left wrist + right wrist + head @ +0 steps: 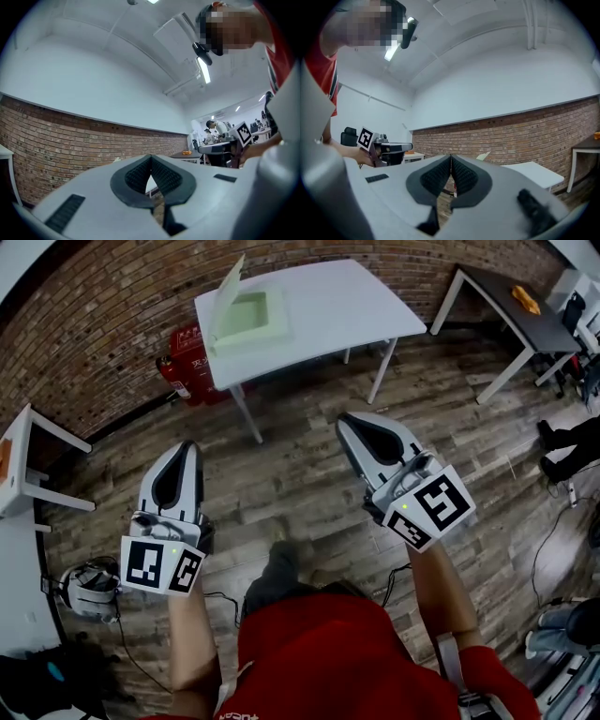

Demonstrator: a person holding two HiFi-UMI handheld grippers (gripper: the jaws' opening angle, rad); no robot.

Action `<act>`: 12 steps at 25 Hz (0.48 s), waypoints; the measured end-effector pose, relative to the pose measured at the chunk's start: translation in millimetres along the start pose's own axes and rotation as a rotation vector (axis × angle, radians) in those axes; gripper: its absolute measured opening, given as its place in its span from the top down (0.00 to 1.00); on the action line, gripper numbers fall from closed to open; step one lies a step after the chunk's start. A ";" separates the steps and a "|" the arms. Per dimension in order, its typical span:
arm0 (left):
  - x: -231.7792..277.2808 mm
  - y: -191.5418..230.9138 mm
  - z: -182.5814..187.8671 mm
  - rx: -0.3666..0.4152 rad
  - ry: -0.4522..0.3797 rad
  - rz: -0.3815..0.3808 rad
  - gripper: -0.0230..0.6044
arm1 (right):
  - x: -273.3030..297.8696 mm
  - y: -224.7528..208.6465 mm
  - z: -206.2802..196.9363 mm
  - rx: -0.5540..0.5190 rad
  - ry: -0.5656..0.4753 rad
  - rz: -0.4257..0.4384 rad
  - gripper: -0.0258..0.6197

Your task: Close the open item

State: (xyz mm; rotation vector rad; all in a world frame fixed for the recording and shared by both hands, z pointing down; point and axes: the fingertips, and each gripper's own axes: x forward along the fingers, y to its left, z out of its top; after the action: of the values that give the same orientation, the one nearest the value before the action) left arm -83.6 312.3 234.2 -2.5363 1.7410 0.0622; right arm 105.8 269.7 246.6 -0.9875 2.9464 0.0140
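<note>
Red shirt: closest to the head camera, low in the view. It is worn by whoever holds both claws out in front.
Left claw: pressed together, with nothing in it. It looks like it is held ready, because the box is too far away to touch.
Right claw: pressed together too, and bare. It points toward the white surface, likely to aim at the job.
Floor: wood boards lie between the claws and the surface.
White surface: stands well apart from both claws, near the brick wall.
Green box: the open thing. It sits on the left part of the white surface. Its lid stands up, so it likely needs a push down to shut.
Hard to see: the inside of the box is too small to tell if anything is in it. In the right gripper view the claw's own body covers most of the box, and only a tip of the lid peeks over.
</note>
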 end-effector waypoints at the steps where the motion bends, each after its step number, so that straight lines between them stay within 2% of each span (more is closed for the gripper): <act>1: 7.7 5.8 -0.7 0.003 -0.004 0.000 0.94 | 7.0 -6.4 -0.3 -0.002 0.000 -0.005 0.91; 12: 103.4 87.8 -6.2 0.031 -0.014 -0.031 0.94 | 111.0 -72.8 6.1 0.002 0.012 -0.056 0.91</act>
State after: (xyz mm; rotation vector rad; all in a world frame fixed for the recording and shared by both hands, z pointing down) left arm -128.4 184.1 230.5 -2.5346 1.6840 0.0509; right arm 61.3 144.8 236.8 -1.0735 2.9277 0.0037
